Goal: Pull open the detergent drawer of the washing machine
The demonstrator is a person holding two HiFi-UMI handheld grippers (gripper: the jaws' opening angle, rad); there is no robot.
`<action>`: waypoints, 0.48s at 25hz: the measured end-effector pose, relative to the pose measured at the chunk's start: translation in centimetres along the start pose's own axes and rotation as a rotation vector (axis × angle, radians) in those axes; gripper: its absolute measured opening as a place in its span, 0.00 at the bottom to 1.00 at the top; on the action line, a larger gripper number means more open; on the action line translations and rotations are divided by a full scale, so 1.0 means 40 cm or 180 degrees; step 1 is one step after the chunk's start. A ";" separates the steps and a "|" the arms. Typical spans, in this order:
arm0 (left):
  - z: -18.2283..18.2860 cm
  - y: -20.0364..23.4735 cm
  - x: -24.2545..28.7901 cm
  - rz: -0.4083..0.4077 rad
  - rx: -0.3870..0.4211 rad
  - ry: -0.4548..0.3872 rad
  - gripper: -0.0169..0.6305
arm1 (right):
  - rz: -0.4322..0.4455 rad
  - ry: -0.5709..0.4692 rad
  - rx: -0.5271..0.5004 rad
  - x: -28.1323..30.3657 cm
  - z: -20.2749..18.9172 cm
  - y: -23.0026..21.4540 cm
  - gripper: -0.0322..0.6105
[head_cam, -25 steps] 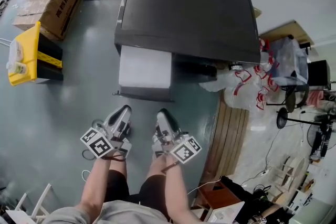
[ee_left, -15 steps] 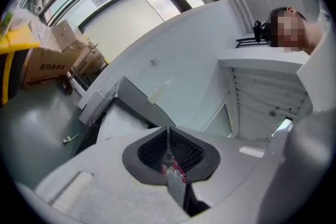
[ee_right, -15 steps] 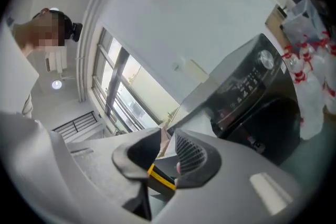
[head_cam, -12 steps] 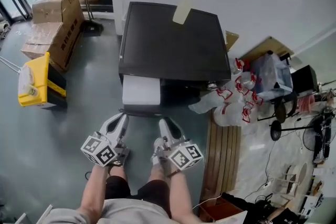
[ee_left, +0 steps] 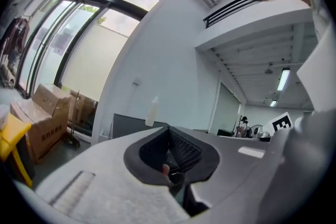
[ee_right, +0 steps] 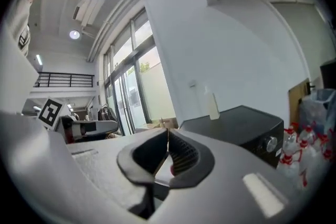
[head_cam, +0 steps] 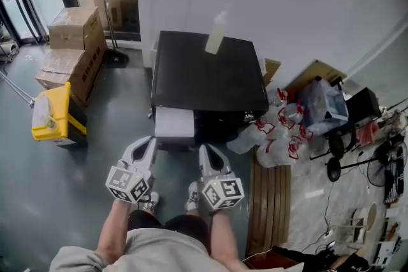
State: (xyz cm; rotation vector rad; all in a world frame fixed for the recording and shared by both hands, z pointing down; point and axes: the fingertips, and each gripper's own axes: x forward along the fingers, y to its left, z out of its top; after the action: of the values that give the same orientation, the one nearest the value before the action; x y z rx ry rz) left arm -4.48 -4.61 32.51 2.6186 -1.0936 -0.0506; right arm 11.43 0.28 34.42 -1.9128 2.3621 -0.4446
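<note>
Front-left on washer (head_cam: 210,73), white drawer (head_cam: 174,123) is sticking out, looking already open. If more's needed, the pull should be going straight out, level, no twisting. L gripper (head_cam: 148,143), near drawer front but apart from it, has just been closing its jaws, now pressing together w/ nothing between. R gripper (head_cam: 206,151), just beside it, is doing same: jaws meeting, empty, touching nothing.

Lower centre of the head view: a light grey top (head_cam: 145,253) with short sleeves; dark shorts (head_cam: 172,224); pale shoes (head_cam: 150,202); the left gripper (head_cam: 148,141) and right gripper (head_cam: 204,150) have glossy grey-white shells; each carries a cube (head_cam: 129,183) of black-and-white square markers; in the gripper views, black ribbed pads (ee_left: 184,147) line the grey jaws.
</note>
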 end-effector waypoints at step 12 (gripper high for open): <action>0.091 -0.039 -0.034 0.0062 0.0514 -0.0015 0.04 | -0.0176 -0.0227 -0.0646 -0.049 0.111 0.060 0.06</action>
State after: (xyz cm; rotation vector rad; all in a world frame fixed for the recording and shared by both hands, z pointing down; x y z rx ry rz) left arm -4.90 -3.56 28.47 2.7500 -1.1700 0.0373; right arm 10.62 1.84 29.30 -2.0433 2.3953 -0.1411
